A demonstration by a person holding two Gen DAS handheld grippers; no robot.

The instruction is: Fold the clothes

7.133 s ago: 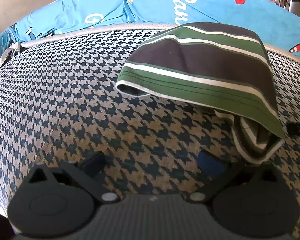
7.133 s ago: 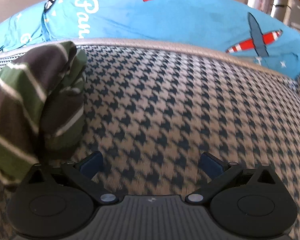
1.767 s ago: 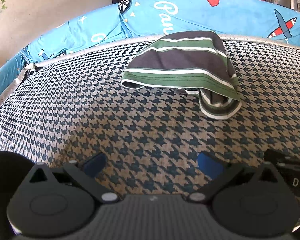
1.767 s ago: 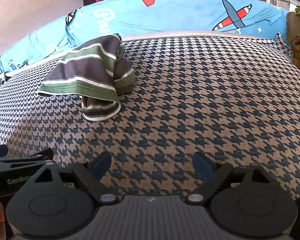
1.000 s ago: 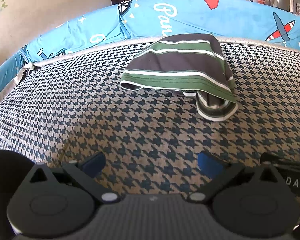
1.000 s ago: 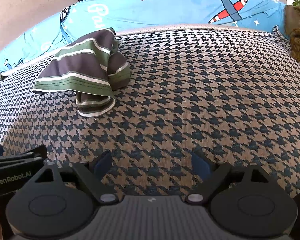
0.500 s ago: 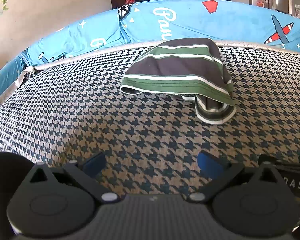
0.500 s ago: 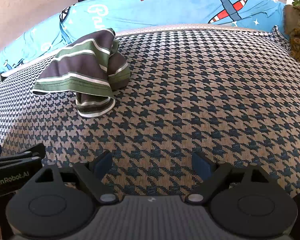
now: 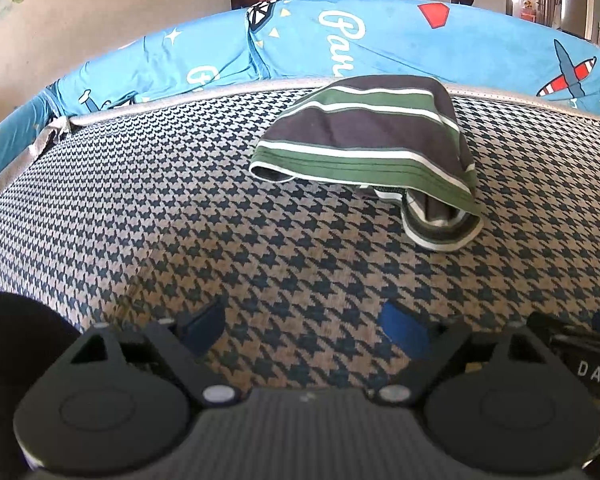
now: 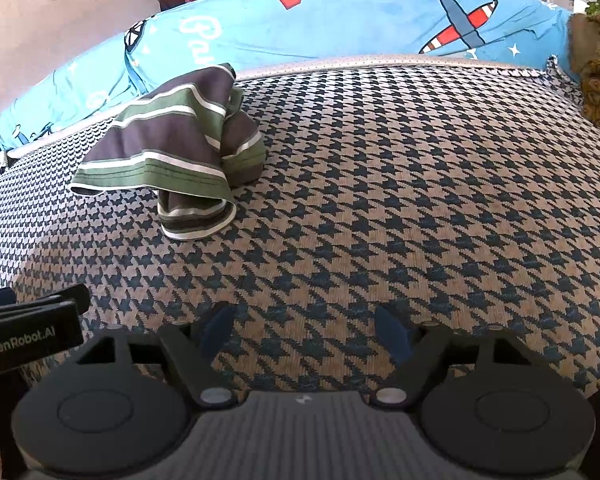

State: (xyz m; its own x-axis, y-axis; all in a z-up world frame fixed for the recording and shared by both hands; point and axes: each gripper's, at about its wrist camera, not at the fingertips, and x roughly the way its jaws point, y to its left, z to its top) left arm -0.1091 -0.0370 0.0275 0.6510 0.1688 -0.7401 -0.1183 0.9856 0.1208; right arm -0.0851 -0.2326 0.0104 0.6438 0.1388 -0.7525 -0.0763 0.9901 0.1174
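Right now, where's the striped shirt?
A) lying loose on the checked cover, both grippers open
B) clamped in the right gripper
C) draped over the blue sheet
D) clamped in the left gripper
A: the striped shirt lies bunched on the checked cover, far ahead of the open left gripper and open right gripper.

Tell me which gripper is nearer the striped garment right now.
Left, though only slightly. The left gripper has the striped garment ahead and a little to its right. The right gripper has it ahead and well off to its left. Both are open, clear of it.
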